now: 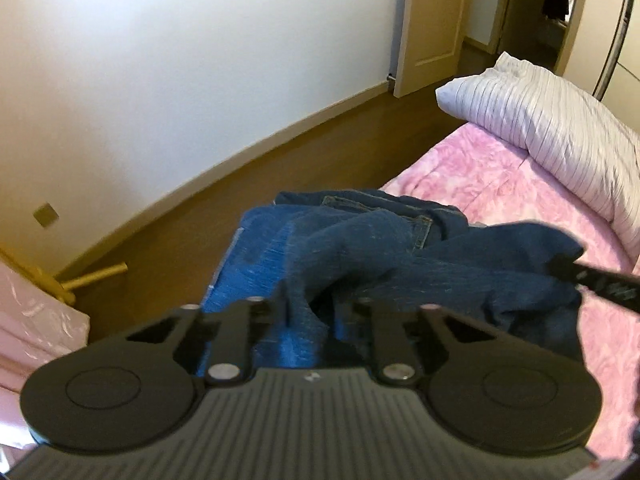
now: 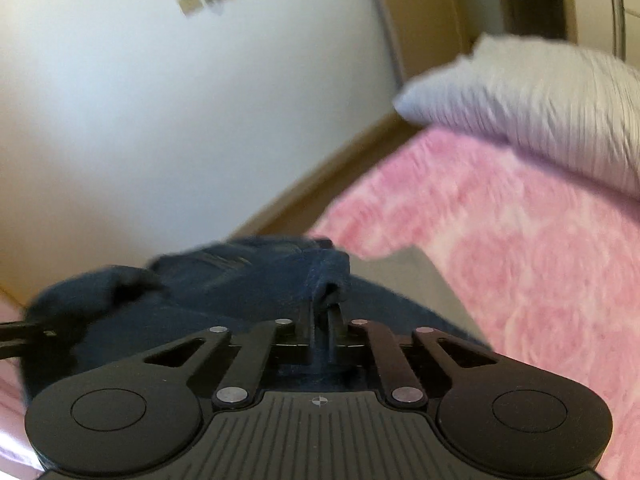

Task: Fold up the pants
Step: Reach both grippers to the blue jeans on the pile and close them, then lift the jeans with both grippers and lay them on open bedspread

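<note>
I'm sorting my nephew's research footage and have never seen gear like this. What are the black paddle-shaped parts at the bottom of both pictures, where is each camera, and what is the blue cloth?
Each picture comes from a camera mounted on a hand-held two-finger gripper, looking forward along its fingers. A person carries one in each hand; no robot arm is involved. The black parts are the gripper's own body and linkages.

The left gripper has pinched a fold of the dark blue jeans. The right gripper, seen from its own camera, is shut on another bunch of the same jeans; its tip also pokes into the left view.

The jeans lie crumpled on a pink bedspread, beside a striped pillow. Nothing is folded yet.
</note>
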The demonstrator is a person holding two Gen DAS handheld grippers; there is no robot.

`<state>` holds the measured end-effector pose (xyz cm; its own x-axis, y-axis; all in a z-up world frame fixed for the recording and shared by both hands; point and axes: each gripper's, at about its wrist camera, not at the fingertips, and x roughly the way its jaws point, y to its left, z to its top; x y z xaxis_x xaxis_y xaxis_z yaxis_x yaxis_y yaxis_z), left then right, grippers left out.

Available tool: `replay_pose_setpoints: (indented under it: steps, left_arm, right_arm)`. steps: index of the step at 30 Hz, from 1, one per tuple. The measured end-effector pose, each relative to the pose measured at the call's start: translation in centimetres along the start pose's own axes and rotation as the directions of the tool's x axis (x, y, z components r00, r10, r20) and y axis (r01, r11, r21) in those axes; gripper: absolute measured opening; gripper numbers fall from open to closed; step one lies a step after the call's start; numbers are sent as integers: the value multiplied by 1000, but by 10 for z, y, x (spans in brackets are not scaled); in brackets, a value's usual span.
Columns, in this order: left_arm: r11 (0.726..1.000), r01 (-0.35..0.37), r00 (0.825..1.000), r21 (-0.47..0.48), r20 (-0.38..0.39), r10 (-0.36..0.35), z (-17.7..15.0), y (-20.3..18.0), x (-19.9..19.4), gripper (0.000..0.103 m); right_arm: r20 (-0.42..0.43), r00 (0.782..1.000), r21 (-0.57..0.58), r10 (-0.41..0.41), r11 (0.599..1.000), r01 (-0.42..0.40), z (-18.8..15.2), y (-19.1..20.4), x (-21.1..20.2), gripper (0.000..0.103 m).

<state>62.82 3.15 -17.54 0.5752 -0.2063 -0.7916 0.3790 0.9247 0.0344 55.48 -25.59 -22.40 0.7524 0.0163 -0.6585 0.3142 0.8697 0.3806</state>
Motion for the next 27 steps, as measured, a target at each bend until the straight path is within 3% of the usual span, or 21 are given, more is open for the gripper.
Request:
replay_pose_setpoints:
  steps: [3,6,9,12,16,19,21,25,26,27]
  left_arm:
    - [1000,4,998,7,56,-4,7,-7,-23,7]
    - [997,10,987,79,159,-22,17,-31,-55,5]
    - [988,53,959,142,270,-90,30,-62,-98,4]
    - [972,111,910,205,373,-182,41,-103,-147,4]
    - [914,221,812,341,454,-366,35,-174,-219,4]
    - [833,312,729,457,447,-518,10,-238,-267,4]
    - [760,375,661,530,422,-621,-13,-277,-300,4]
    - [553,504,503,663,296,-812,-71,-351,-367,4]
    - [484,539,458,689,243,-855,-86,-368,-382,4]
    - [398,564,404,723,179,-897,-106,-386,-397,4]
  right_arm:
    - [61,997,58,37,997,-41,3,1,-40,0]
    - [148,987,94,62,993,-77,5,1,-86,0]
    - [283,957,78,67,993,-93,11,0,-143,0]
    - [430,902,87,42,992,-88,15,-10,-213,0]
    - [586,810,116,-38,993,-38,-5,-31,-320,0]
    - [677,724,146,-134,988,47,-41,-46,-402,0]
    - [721,663,176,-204,978,110,-72,-54,-458,0]
    - [744,573,226,-344,936,268,-137,-57,-550,0]
    - [740,559,234,-375,922,310,-156,-56,-568,0]
    - [728,555,236,-403,907,349,-173,-54,-581,0]
